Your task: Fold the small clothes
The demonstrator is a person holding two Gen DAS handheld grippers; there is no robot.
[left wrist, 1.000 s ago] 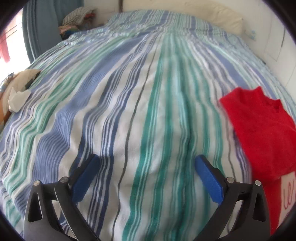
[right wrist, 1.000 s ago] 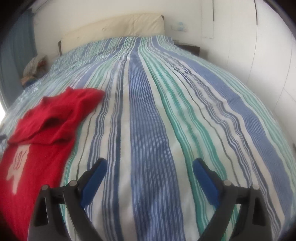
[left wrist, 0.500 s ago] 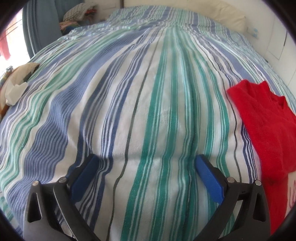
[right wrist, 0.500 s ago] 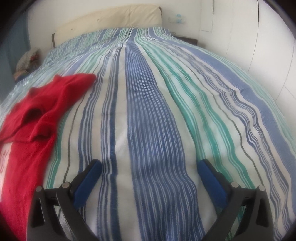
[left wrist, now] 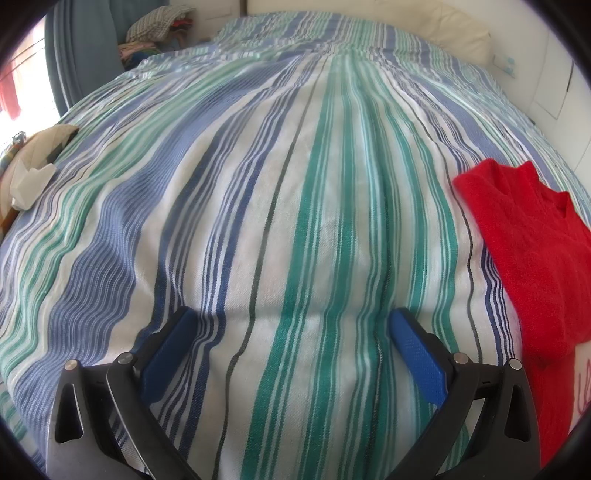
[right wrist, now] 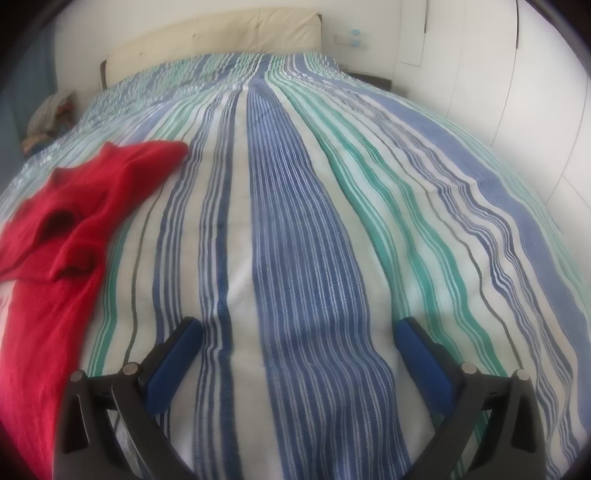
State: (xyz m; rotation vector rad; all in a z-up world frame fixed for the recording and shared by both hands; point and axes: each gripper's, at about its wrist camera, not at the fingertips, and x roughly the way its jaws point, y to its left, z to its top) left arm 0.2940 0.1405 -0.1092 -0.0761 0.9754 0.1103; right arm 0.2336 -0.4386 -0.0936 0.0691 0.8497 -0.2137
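Observation:
A small red garment (left wrist: 532, 258) with a pale print lies on the striped bedspread (left wrist: 295, 184), at the right edge of the left wrist view. It shows at the left of the right wrist view (right wrist: 74, 229), its sleeve folded over the body. My left gripper (left wrist: 291, 321) is open and empty over bare bedspread, left of the garment. My right gripper (right wrist: 295, 332) is open and empty over bare bedspread (right wrist: 314, 221), right of the garment.
A cream headboard (right wrist: 221, 40) and white wall close the far end of the bed. A pile of clothes (left wrist: 159, 33) sits at the far left by a blue curtain. Cream and white cloth (left wrist: 33, 166) lies at the bed's left edge. White cupboard doors (right wrist: 517, 92) stand on the right.
Both grippers stayed open and empty. The left view shifted slightly, the garment sliding toward its right edge. The right view moved left and back, showing more of the garment again.

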